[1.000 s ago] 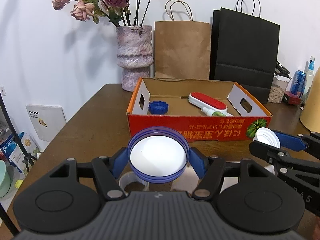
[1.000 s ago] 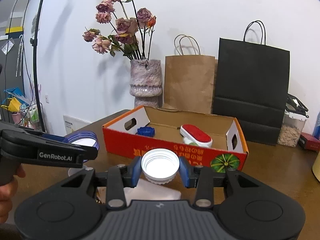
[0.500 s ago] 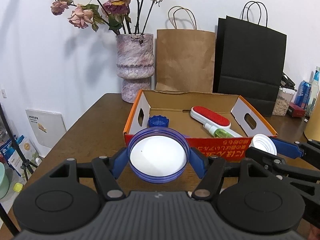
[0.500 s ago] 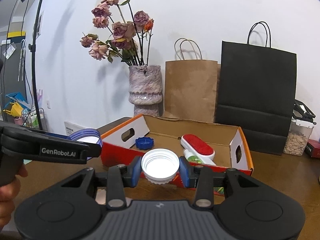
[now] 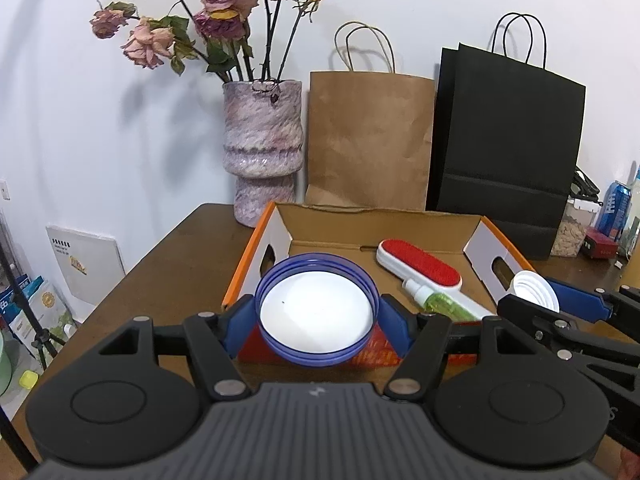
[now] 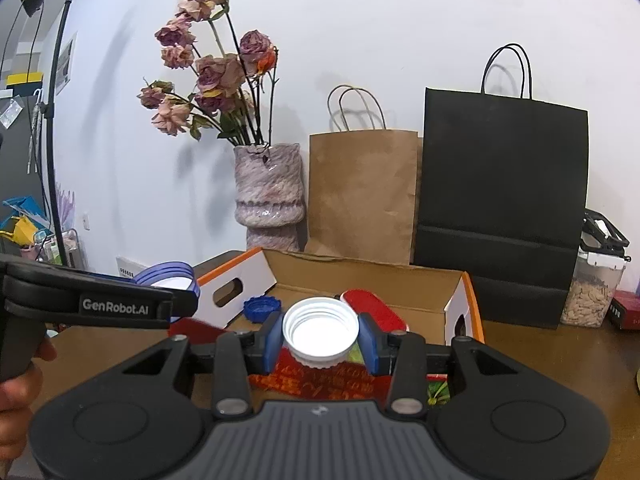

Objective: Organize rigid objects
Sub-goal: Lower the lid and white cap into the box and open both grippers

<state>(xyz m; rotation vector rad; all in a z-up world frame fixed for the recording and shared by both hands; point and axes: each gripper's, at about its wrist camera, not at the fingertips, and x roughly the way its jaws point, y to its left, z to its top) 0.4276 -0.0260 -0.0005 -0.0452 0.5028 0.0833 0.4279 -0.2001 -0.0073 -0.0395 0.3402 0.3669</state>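
Note:
My left gripper (image 5: 317, 316) is shut on a large blue-rimmed lid (image 5: 316, 308) with a white inside, held above the near left wall of the orange cardboard box (image 5: 496, 254). My right gripper (image 6: 321, 338) is shut on a white screw lid (image 6: 321, 328), held above the box's front wall (image 6: 320, 380). The white lid also shows in the left wrist view (image 5: 534, 290). Inside the box lie a red and white lint brush (image 5: 420, 266), a small green spray bottle (image 5: 438, 302) and a small blue cap (image 6: 262, 309).
A pink vase of dried roses (image 5: 262, 148), a brown paper bag (image 5: 368, 140) and a black paper bag (image 5: 508, 136) stand behind the box on the wooden table (image 5: 176, 264). A clear jar (image 6: 596, 292) and cans (image 5: 614, 210) sit at the right.
Both grippers have risen and moved forward with their lids, from in front of the box to over its near edge. The box interior now shows from higher up.

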